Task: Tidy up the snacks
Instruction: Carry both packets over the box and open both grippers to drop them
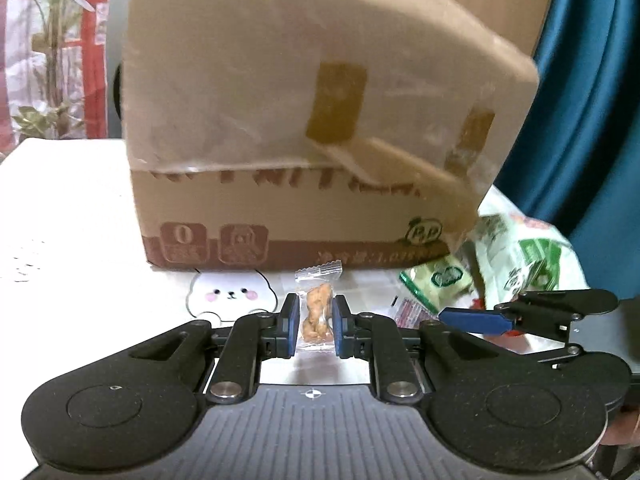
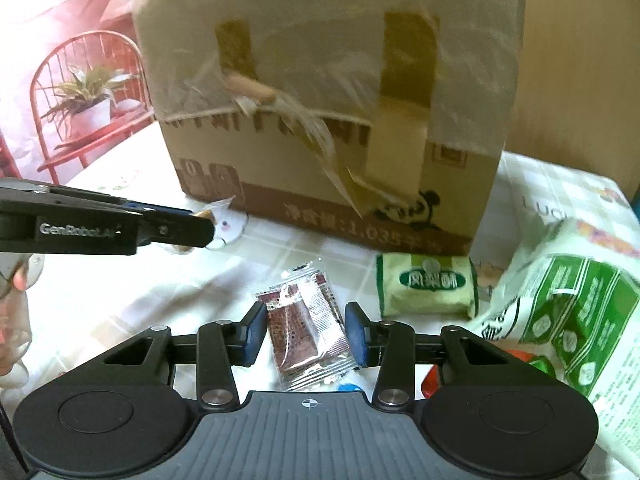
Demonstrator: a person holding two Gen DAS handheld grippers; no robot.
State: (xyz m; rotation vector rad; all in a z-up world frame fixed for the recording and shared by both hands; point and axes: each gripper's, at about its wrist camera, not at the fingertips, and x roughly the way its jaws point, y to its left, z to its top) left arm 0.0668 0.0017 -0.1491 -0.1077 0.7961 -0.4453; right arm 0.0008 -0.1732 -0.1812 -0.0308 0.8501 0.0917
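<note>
My left gripper (image 1: 316,320) is shut on a small clear-wrapped brown snack (image 1: 318,312), held just in front of the cardboard box (image 1: 280,140). In the right wrist view the left gripper (image 2: 208,224) comes in from the left with the snack at its tip. My right gripper (image 2: 306,336) is open, its fingers on either side of a dark red foil snack packet (image 2: 304,324) lying on the table. The right gripper also shows in the left wrist view (image 1: 472,320) at the right. A green-and-cream snack pack (image 2: 426,290) lies near the box.
The taped cardboard box (image 2: 320,100) stands on a checked tablecloth (image 2: 120,292). A large white-and-green snack bag (image 2: 568,312) lies at the right. A white bear sticker (image 1: 232,292) lies before the box. A red chair and plants are behind at the left.
</note>
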